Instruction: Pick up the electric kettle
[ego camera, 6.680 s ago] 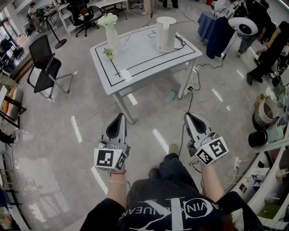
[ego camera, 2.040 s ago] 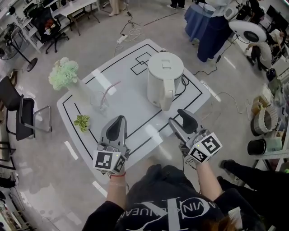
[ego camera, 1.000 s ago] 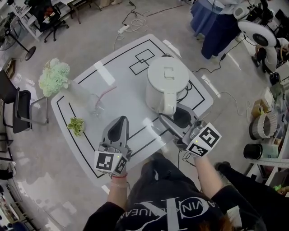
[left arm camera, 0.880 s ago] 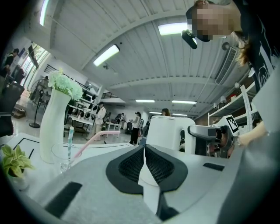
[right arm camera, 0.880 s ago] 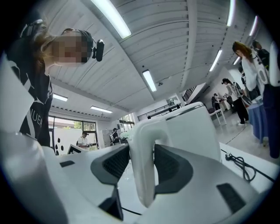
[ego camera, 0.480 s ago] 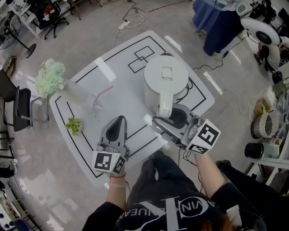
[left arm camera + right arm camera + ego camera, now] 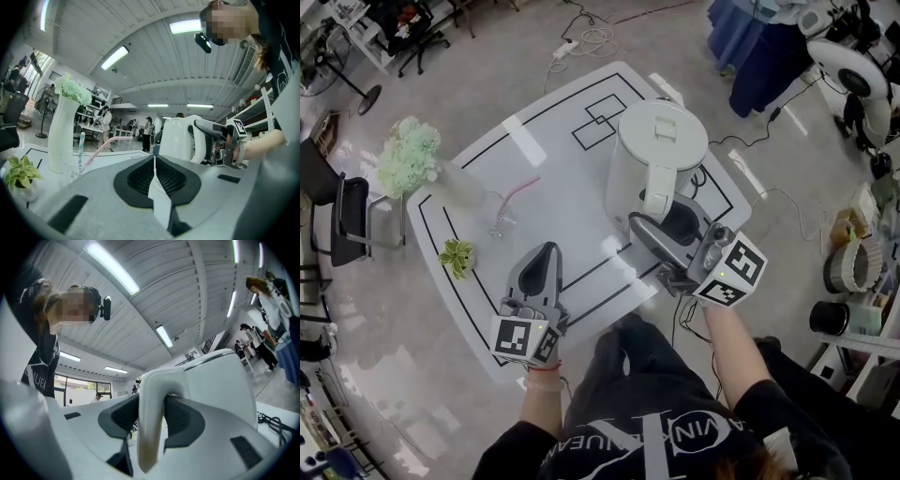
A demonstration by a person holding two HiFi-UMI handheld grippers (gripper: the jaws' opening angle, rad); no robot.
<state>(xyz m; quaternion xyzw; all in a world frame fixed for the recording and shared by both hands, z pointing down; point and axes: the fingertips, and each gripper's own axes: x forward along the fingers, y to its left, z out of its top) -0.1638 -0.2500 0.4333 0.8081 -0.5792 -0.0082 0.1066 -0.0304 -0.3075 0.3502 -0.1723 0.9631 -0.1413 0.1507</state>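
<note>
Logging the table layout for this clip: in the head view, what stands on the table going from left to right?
pale green flowers in a vase → small potted plant → glass with straws → electric kettle

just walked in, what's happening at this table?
A person works two hand-held grippers over a white table. The right hand-held gripper is clamped on the handle of the white kettle; whether the kettle is lifted, I can't tell. The left hand-held gripper is shut, empty, over the table's near edge.
</note>
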